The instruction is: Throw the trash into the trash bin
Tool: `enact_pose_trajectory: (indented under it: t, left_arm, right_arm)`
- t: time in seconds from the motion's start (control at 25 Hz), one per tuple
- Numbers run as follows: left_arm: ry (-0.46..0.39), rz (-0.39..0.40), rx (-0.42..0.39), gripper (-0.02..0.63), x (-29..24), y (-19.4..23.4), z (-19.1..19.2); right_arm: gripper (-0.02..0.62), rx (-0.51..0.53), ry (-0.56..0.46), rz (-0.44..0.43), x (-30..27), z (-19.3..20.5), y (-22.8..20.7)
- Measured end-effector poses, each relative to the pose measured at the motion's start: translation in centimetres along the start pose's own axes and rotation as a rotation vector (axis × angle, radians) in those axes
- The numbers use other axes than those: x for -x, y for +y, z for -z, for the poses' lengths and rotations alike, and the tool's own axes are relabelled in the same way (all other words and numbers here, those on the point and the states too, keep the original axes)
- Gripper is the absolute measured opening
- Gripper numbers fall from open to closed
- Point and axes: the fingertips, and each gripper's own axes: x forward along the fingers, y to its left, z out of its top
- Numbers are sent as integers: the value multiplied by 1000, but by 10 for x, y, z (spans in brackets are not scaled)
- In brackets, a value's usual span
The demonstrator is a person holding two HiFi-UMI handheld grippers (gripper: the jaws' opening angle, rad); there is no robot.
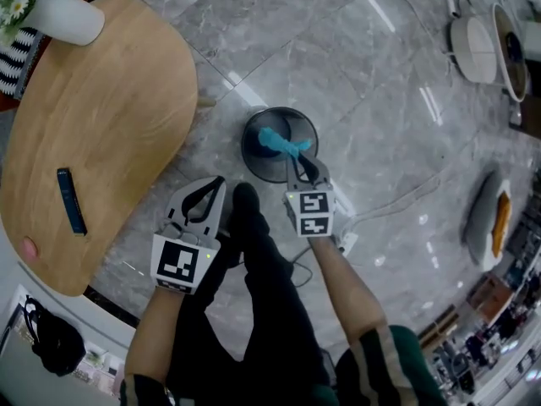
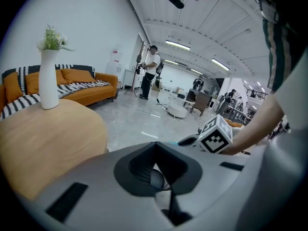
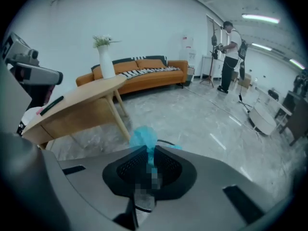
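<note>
Fingers (image 3: 131, 168) on the right gripper (image 1: 296, 161) are pinched tight on the blue trash (image 1: 275, 140), which from the head view sits right over the open mouth of the trash bin (image 1: 252, 161). It's not dropped in yet. Left gripper (image 1: 216, 186) hangs just beside the bin on the table side, fingers together with nothing in them. Black shoe (image 1: 245, 200) is between the two grippers, just beside the bin. Wooden table (image 1: 110, 117) stands near the bin, with a white vase (image 1: 69, 17) at the end farthest from it.
</note>
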Motion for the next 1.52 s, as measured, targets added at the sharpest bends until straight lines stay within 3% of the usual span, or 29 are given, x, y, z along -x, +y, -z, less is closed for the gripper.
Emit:
enact_pose_trajectory:
  t: [0.24,0.48,0.68,0.76,1.04,1.2,1.32,1.52]
  left_arm:
    - [6,10,-6,0,-12,7,17]
    - [-12,-12,8,0,-13,20,25]
    - [-13,-30,15,0,-9,31,28]
    - [-10,-39,17,0,-5,34,29]
    - [-10,-78,60,0,19,40,27]
    - [-24,-119,107,0,44,48,22]
    - [-14,-139,95,0,69,51,22]
    - [-11,-192,117,0,114,57,17]
  right_arm:
    - [37,-61,158,40,-50,58,-12]
    - [40,-103,247,-5,-77,87,-5]
    - [162,-115,310,-18,-89,100,-3]
    - [172,-143,329,-15,-87,102,-2]
    - [164,-87,293,-34,-66,78,10]
    - [68,-52,228,-33,-48,50,17]
    - [13,-41,182,-21,-27,27,23]
    - [2,-43,68,-37,15,-26,45]
